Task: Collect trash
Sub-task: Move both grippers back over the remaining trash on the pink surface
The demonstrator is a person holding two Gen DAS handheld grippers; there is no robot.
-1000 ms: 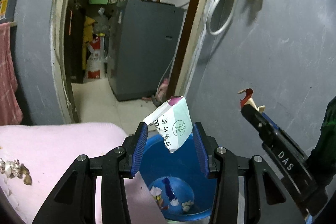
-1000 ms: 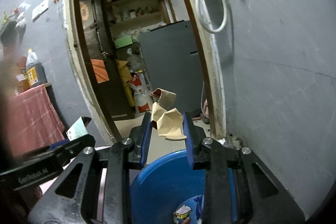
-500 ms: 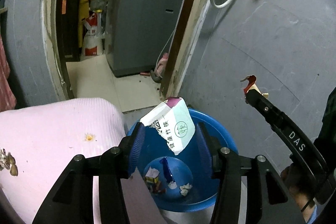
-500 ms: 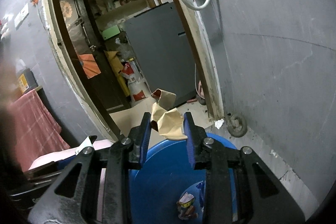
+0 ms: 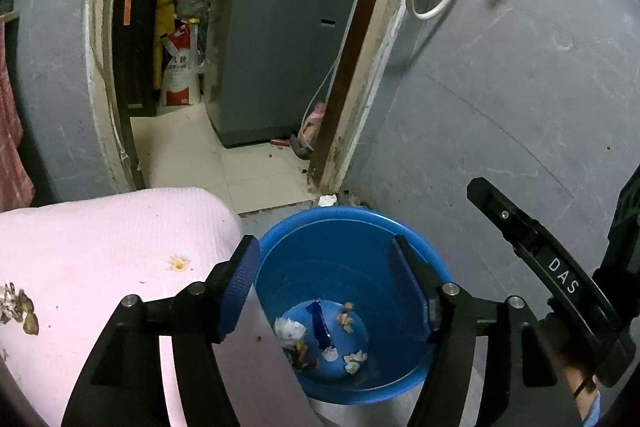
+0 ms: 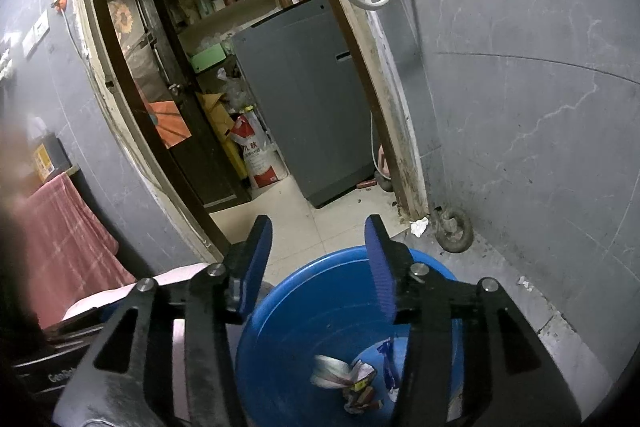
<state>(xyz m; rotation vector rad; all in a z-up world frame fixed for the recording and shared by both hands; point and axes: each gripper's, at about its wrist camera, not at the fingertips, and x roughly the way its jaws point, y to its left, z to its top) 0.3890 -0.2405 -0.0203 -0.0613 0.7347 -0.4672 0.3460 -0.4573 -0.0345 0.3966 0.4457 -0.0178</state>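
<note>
Grey wall (image 5: 500,87) far right; blue bin (image 5: 280,247) w/ scraps near pink cloth (image 5: 100,247). Left gripper (image 5: 326,287) & right gripper (image 6: 318,263) both spread apart, empty.

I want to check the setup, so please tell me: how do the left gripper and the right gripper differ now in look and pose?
The left gripper hangs directly above the blue bucket, looking down to the trash at its bottom; the right gripper sits nearer the rim, aimed more toward the doorway. The left's blue pads stand wider apart than the right's. Both are open, empty, black-framed, and over the same bucket.
</note>
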